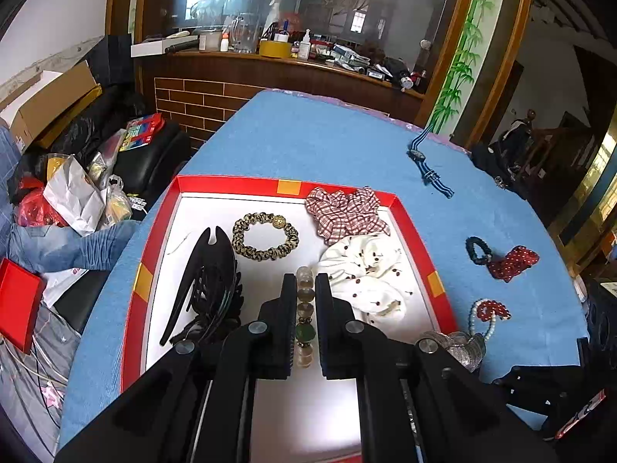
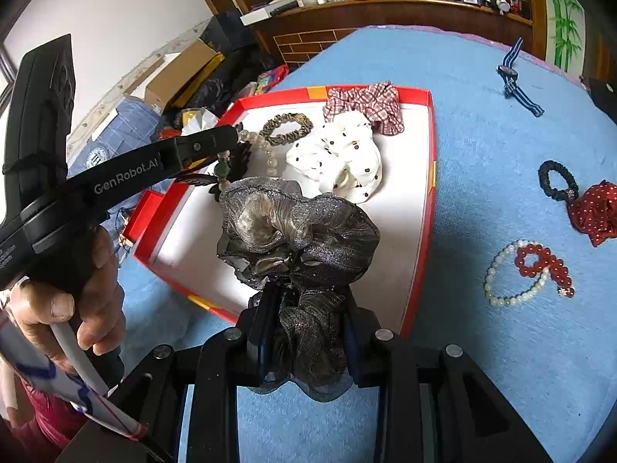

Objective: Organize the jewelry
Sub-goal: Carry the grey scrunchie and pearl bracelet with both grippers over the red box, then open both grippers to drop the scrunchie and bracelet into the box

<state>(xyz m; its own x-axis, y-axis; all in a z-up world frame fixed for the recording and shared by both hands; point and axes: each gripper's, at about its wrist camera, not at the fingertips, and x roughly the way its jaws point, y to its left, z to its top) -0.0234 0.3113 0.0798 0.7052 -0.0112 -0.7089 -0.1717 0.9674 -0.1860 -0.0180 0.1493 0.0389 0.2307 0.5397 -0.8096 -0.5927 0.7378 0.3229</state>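
Left gripper (image 1: 305,289): fingers closed on a bead bracelet (image 1: 304,308), held above the box (image 1: 235,184) floor.
Right gripper (image 2: 308,332): fingers clamp a grey scrunchie (image 2: 297,231) over the box's near edge.
Box: red rim, white floor, on the blue surface (image 1: 327,139); holds a black claw clip (image 1: 208,270), leopard scrunchie (image 1: 266,235), plaid scrunchie (image 1: 343,208), white dotted scrunchie (image 1: 366,270).
Right of box: watch (image 2: 513,77), red dotted hair tie (image 2: 578,196), pearl and red bracelets (image 2: 528,274).
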